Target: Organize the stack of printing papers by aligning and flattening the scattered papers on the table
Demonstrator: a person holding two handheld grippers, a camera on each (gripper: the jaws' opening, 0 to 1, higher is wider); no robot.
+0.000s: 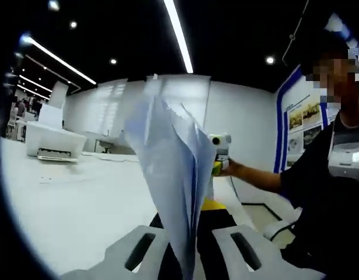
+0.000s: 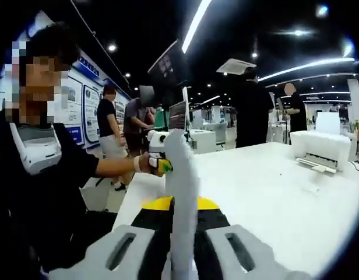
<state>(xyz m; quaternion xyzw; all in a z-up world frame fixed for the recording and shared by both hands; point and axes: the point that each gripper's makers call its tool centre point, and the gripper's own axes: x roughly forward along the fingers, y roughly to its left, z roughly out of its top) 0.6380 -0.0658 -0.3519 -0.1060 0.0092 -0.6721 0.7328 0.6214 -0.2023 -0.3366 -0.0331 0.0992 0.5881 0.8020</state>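
1. Stack of printing papers [image 1: 171,169]: pale blue-white sheets, held upright in the air above the table [image 1: 80,204], edges fanned and uneven at the top. In the right gripper view the same stack [image 2: 180,192] shows edge-on as a narrow white column.
2. Left tongs [image 1: 188,256]: white jaws closed on the lower edge of the stack; sheets pass down between them.
3. Right tongs [image 2: 180,256]: white jaws likewise clamped on the stack, from the opposite side.
4. Opposite tongs as seen across the stack: the right tongs and the person's hand [image 1: 226,166] just behind the paper in the left gripper view; the left tongs and hand [image 2: 150,163] behind it in the right gripper view.
5. White printer [image 1: 54,143] near the far edge of the table, well apart from the stack; also seen at [image 2: 319,146].
6. Bystanders [image 2: 112,131] standing beyond the table.
7. Step in hand, as judged: sheets gathered and lifted, alignment under way, flattening not yet done.
8. Next move, as judged: lower the stack so one edge meets the table, tap sheets level, then lay flat and release both tongs.
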